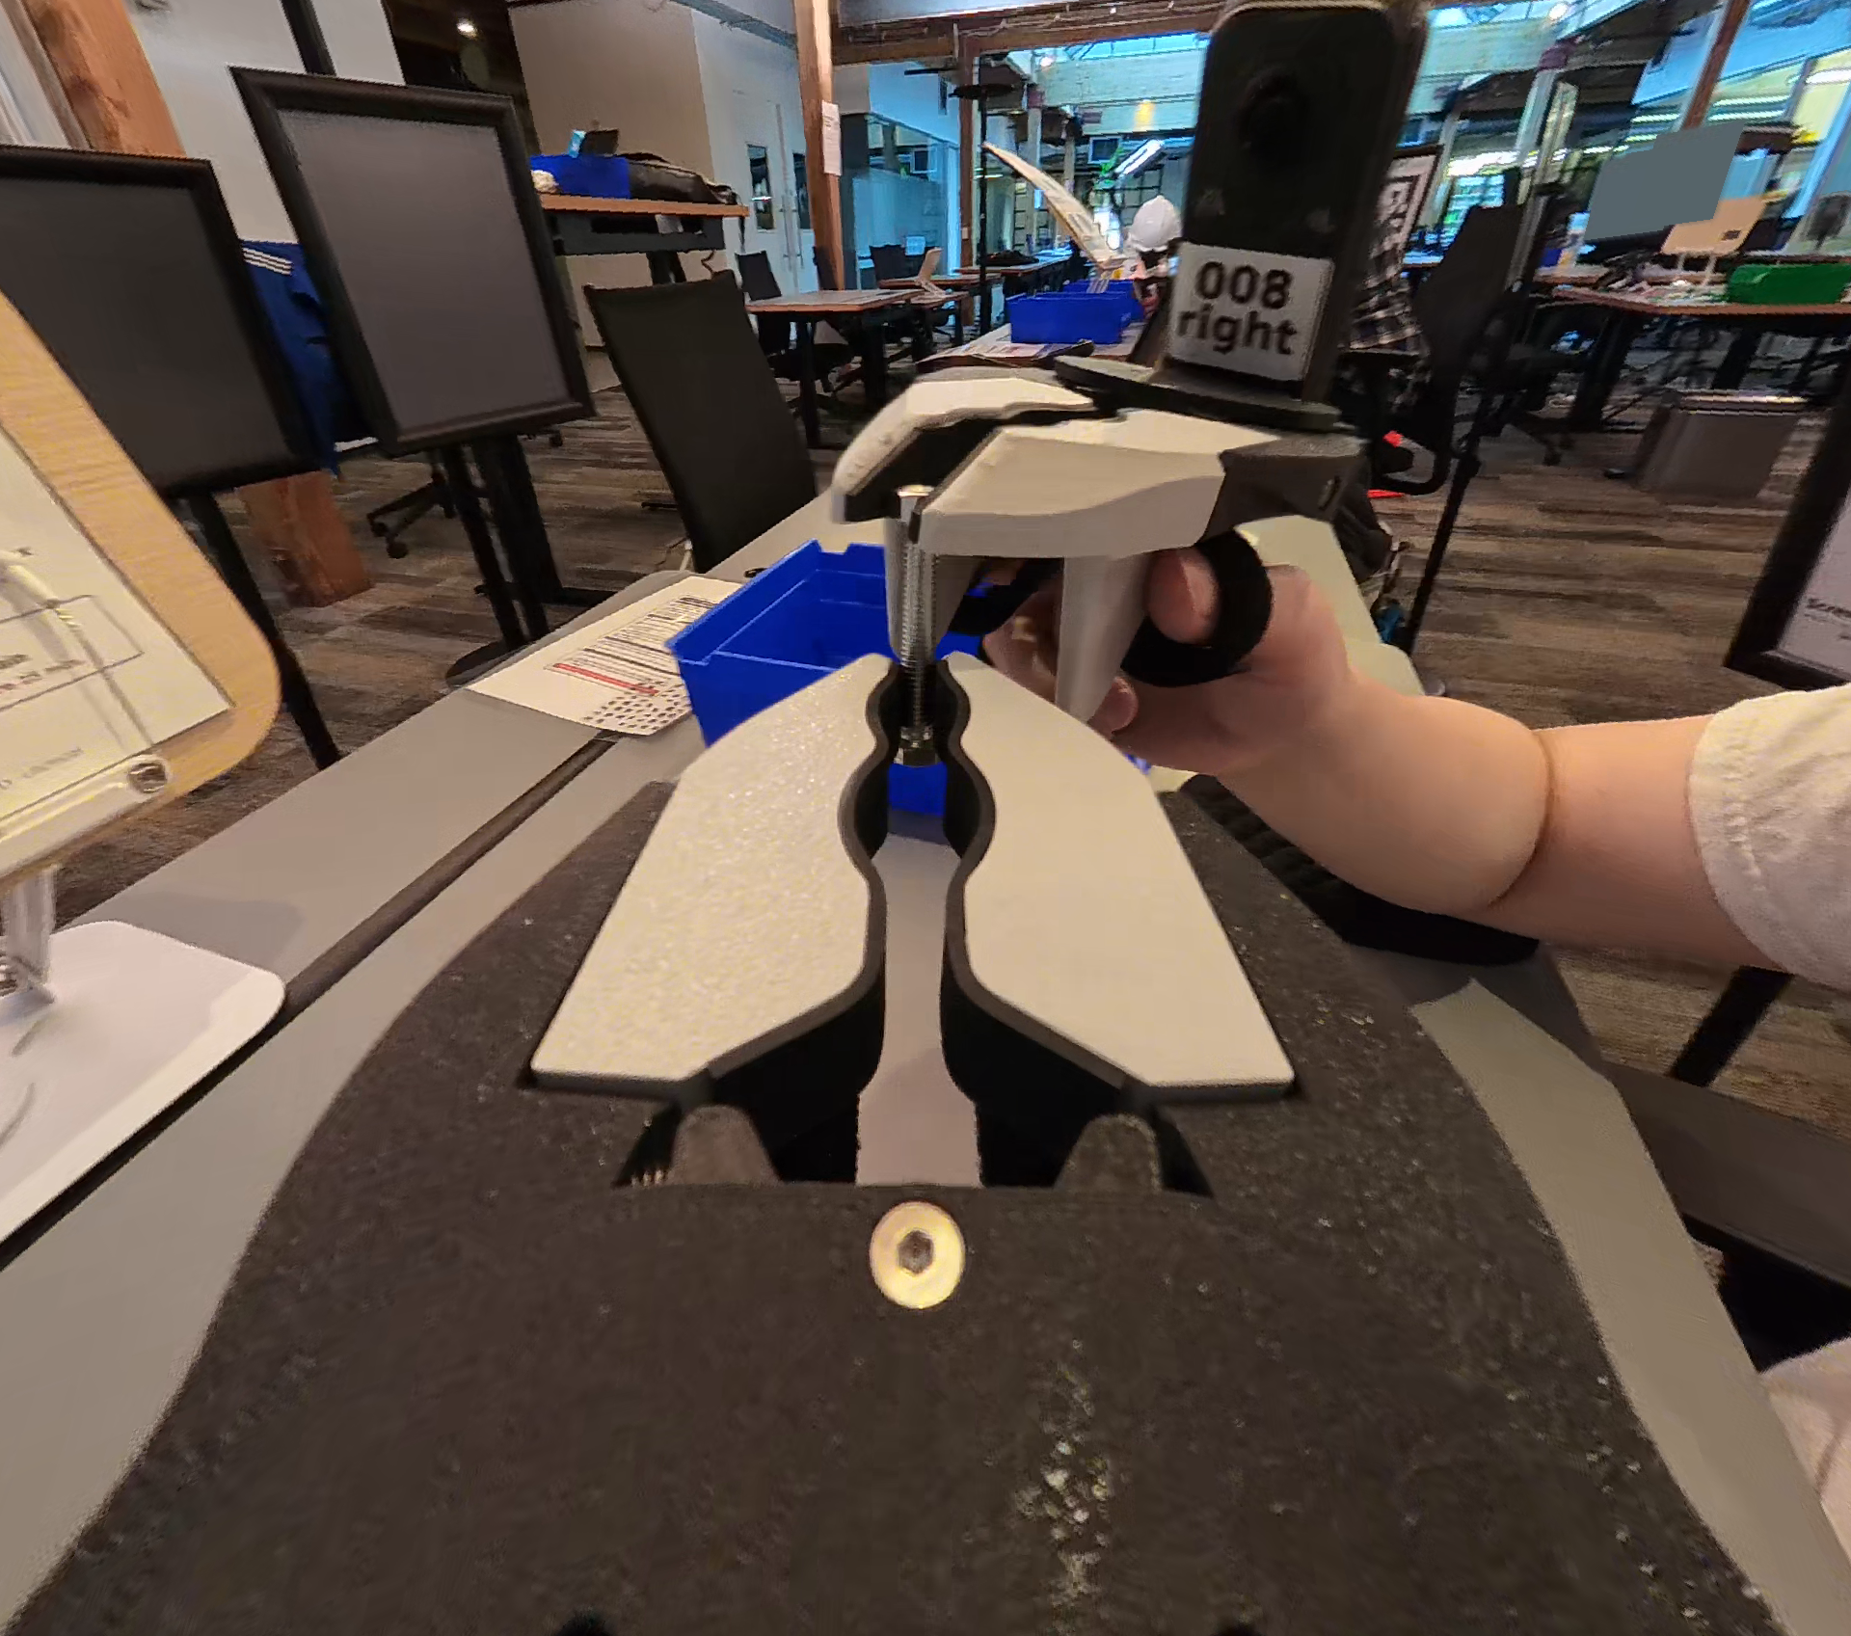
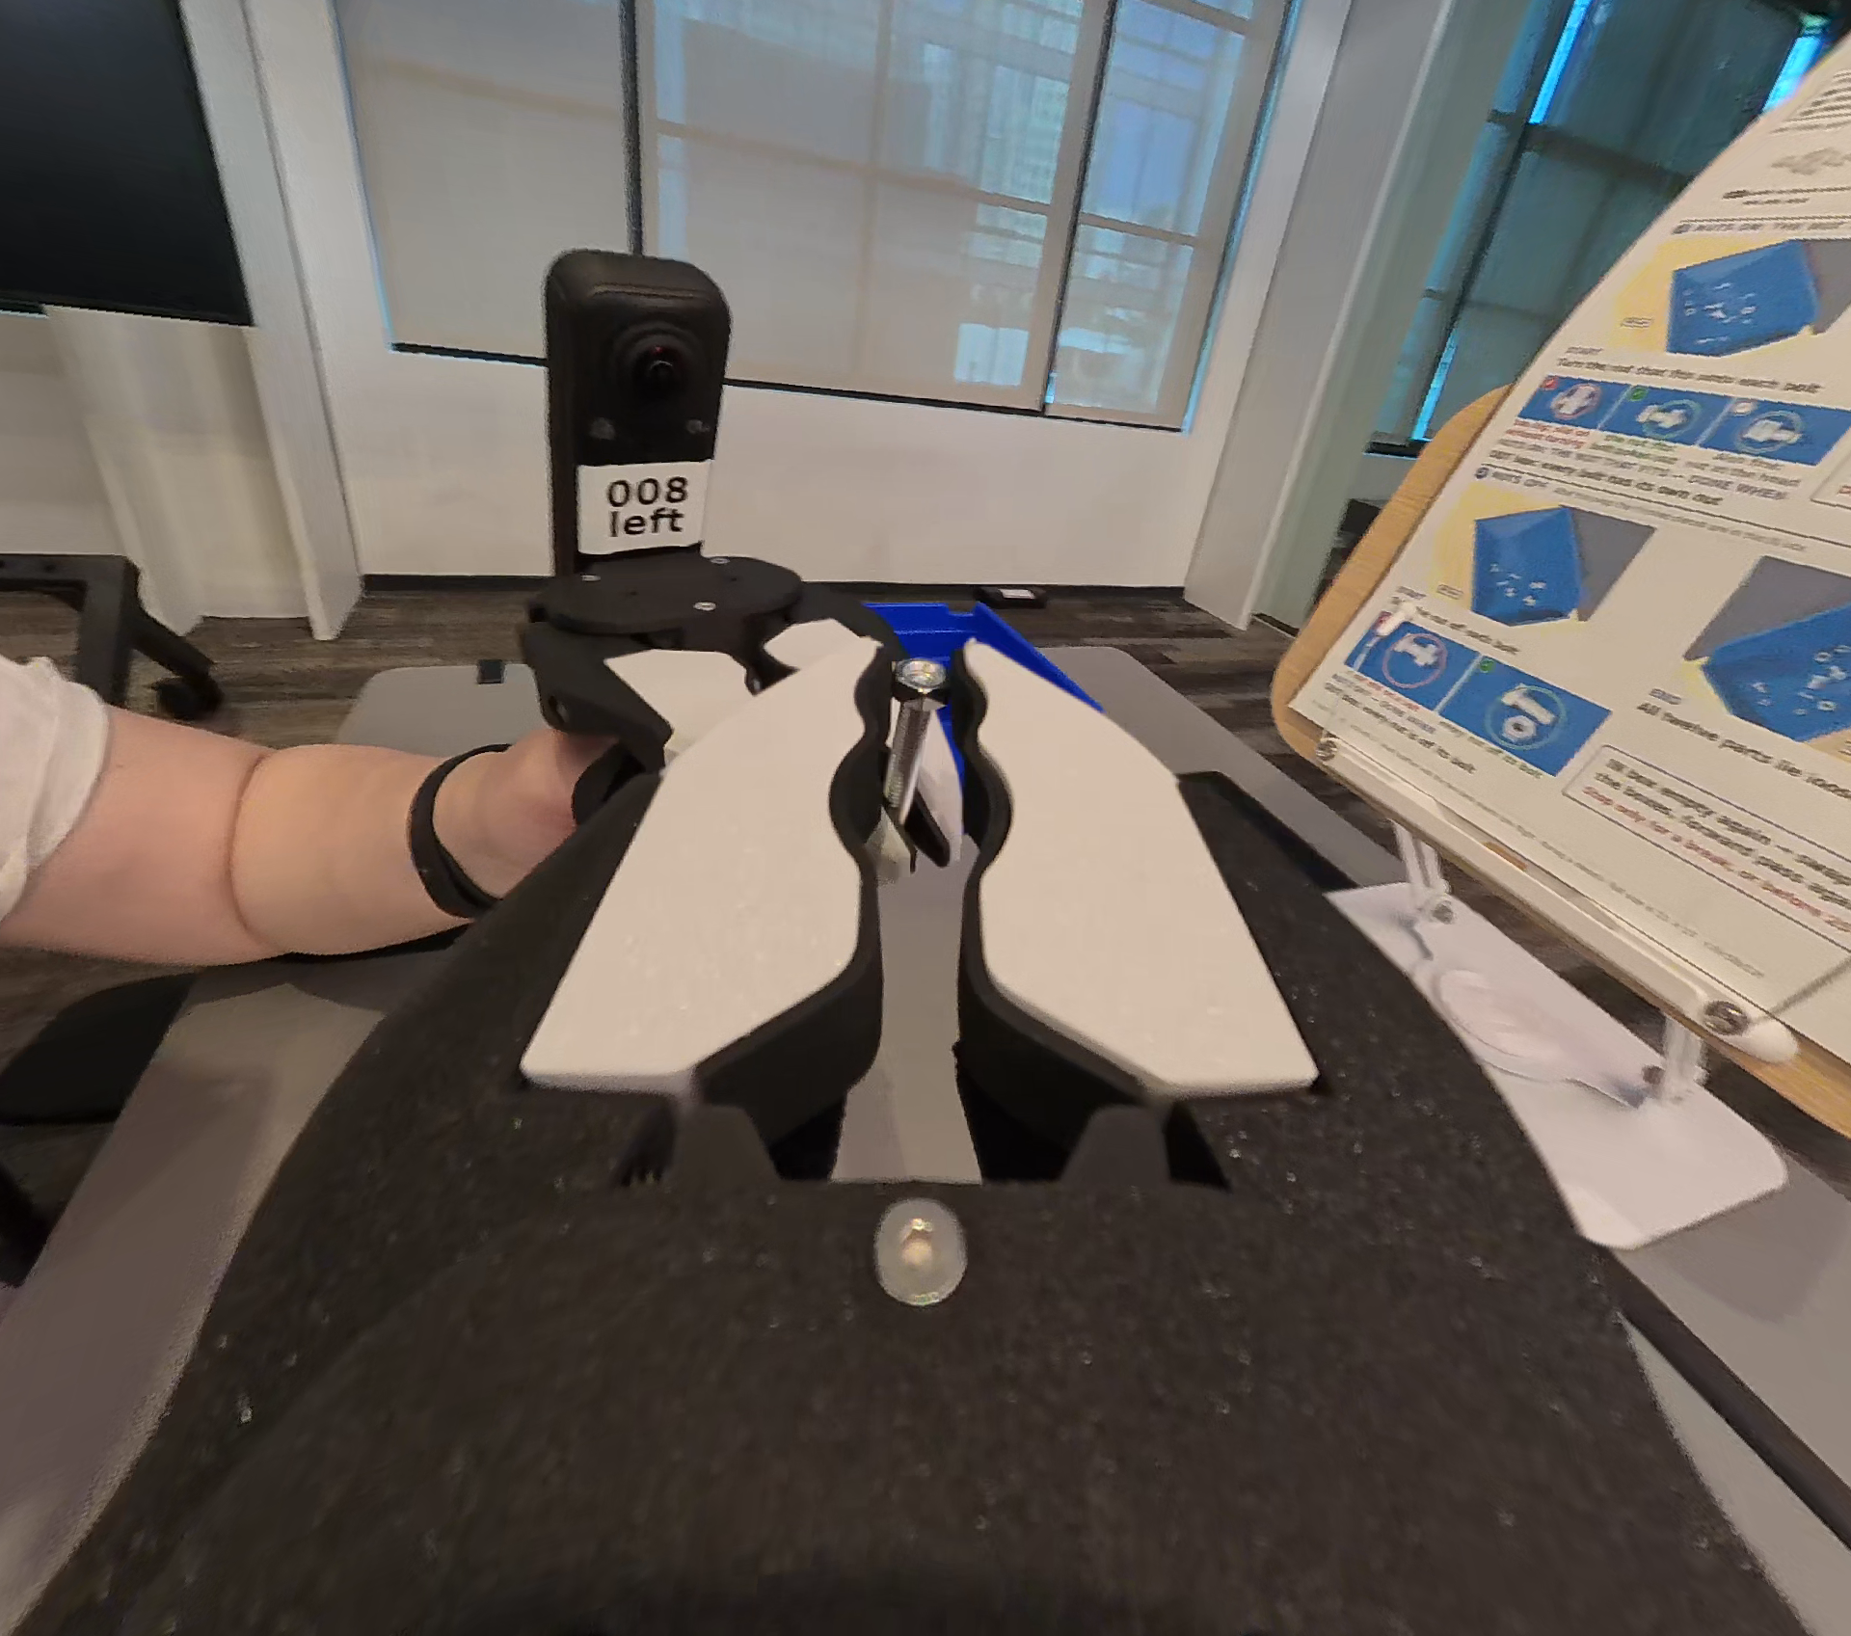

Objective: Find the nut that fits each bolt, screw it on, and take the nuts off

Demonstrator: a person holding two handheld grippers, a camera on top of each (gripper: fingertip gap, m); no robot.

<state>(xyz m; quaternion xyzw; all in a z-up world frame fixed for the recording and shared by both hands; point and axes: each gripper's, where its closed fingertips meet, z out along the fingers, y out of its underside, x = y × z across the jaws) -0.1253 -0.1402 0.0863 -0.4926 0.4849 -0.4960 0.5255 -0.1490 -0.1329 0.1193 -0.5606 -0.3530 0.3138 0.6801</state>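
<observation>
A long silver bolt (image 1: 909, 596) hangs upright above the blue bin (image 1: 771, 636). My right gripper (image 1: 906, 511) is shut on the bolt's head from the right. My left gripper (image 1: 916, 671) is closed around the bolt's lower end, where a small silver nut (image 1: 916, 747) sits between its fingers. In the right wrist view my right gripper (image 2: 919, 661) clamps the bolt (image 2: 906, 737) just under its head, and the shaft runs down into my left gripper (image 2: 921, 827) coming in from the left. The blue bin (image 2: 932, 621) shows behind them.
Both grippers hover over a grey table (image 1: 401, 787). An instruction board on a white stand (image 2: 1603, 586) is at the table's side, also in the left wrist view (image 1: 80, 586). A printed sheet (image 1: 621, 656) lies beside the bin. Office chairs and easels stand beyond the table. My two grippers' fingertips are within a few centimetres of each other.
</observation>
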